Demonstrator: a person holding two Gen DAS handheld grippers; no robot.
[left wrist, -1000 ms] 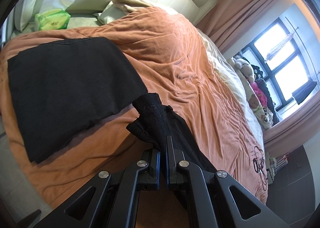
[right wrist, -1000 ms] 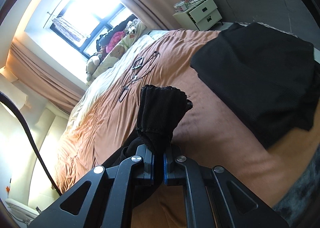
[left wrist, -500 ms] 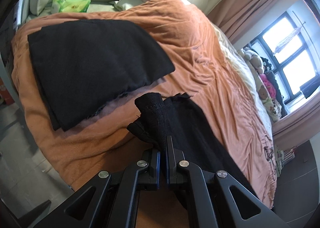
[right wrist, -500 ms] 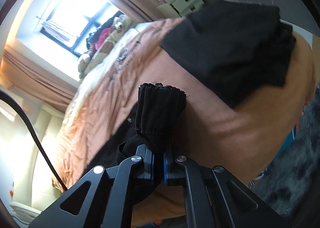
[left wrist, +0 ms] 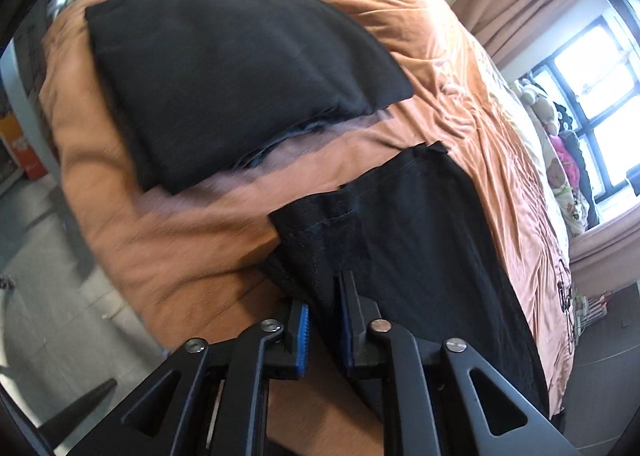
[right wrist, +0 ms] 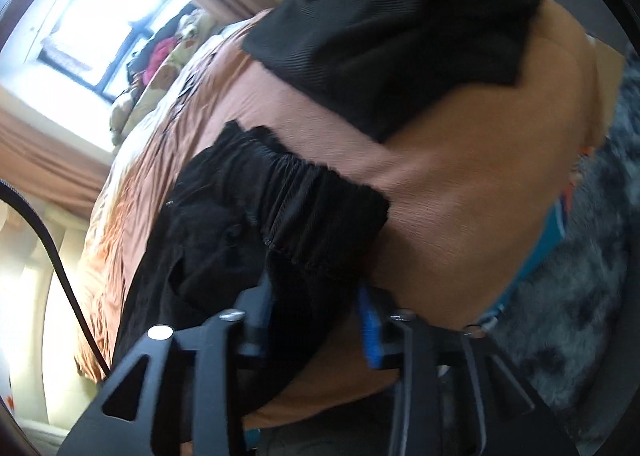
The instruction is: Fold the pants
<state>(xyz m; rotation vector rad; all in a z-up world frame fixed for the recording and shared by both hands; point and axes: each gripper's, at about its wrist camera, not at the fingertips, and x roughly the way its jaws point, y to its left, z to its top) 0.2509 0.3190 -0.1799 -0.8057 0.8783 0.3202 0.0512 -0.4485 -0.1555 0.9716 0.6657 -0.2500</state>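
Wide view first: the orange bedspread (left wrist: 452, 68) fills both cameras, and a stack of folded black garments (left wrist: 224, 72) sits on it up ahead, well apart from the action. Now the black pants (left wrist: 424, 240) themselves — they're laid along the bed, long axis running from the near edge away toward the window (left wrist: 592, 68), their near end right at both sets of fingers. In the right wrist view that near end shows a gathered elastic waistband (right wrist: 304, 192), draped over the bed's edge. Down to the tools: the left gripper (left wrist: 323, 320) has just been opening, jaws a narrow gap apart, cloth lying loose between the blue pads, no longer pinched. The right gripper (right wrist: 316, 320) has just been opening too, noticeably wider, a bunch of black fabric sitting between its fingers but not squeezed. So, by my read, the pants are being set down here, both hands equally at the near end. Everything ahead turns on this: the garment stretches straight away from the jaws, so any fold means reaching forward along that length, or drawing the far end back toward this edge.
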